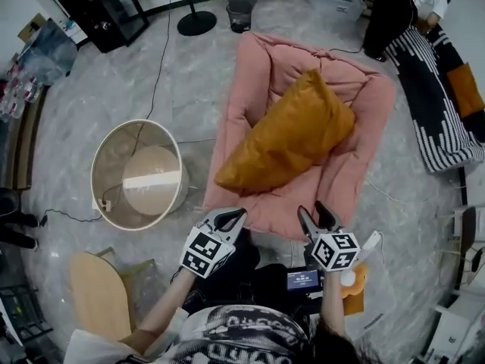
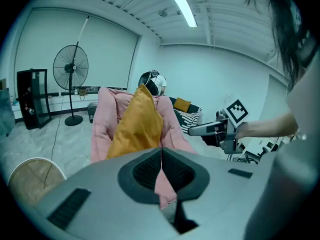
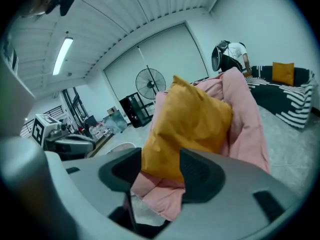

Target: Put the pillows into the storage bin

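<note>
An orange pillow [image 1: 292, 131] lies slantwise on a big pink floor cushion [image 1: 356, 173]. A round beige storage bin [image 1: 106, 154] stands on the floor to the cushion's left, its mouth open upward. My left gripper [image 1: 229, 220] hovers at the cushion's near edge with its jaws shut [image 2: 161, 159]; a sliver of pink shows below the pads. My right gripper [image 1: 318, 217] hangs over the same edge, farther right. Its jaws stand open [image 3: 157, 169], and the orange pillow [image 3: 192, 121] shows beyond them, untouched.
A fan stand [image 1: 195, 23], a dark waste bin [image 1: 241, 6] and a black shelf [image 1: 102, 10] stand at the back. A striped couch [image 1: 436, 120] with an orange cushion [image 1: 464, 89] is at right, a person [image 1: 394, 6] behind it. A wooden chair [image 1: 98, 294] sits near left.
</note>
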A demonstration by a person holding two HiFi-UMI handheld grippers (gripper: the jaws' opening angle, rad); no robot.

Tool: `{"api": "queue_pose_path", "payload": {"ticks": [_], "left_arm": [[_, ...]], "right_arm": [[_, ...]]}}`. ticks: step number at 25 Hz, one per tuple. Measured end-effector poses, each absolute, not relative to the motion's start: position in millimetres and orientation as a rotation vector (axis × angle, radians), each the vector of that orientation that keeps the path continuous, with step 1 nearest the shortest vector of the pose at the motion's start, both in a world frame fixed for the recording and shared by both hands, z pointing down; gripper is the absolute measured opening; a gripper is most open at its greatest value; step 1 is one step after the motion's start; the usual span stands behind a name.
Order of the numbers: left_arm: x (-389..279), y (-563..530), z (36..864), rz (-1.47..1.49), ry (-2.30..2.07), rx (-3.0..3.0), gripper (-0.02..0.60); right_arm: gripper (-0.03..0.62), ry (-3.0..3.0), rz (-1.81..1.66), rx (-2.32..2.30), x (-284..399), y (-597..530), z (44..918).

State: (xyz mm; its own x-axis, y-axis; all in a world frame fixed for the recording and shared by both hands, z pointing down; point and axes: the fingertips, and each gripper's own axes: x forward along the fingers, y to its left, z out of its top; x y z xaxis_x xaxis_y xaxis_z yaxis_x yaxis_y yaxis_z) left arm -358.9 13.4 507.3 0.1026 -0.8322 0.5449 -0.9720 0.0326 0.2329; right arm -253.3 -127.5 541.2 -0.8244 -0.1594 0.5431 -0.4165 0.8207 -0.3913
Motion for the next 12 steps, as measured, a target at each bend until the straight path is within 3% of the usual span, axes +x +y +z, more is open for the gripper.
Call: {"api": "queue_pose_path", "payload": {"ticks": [12], "left_arm": [[-445,21,509,0.229,-1.878,1.738,0.012]], "right_arm": [[0.241,-2.579,0.463,0.384,-375,-205,502]]}}
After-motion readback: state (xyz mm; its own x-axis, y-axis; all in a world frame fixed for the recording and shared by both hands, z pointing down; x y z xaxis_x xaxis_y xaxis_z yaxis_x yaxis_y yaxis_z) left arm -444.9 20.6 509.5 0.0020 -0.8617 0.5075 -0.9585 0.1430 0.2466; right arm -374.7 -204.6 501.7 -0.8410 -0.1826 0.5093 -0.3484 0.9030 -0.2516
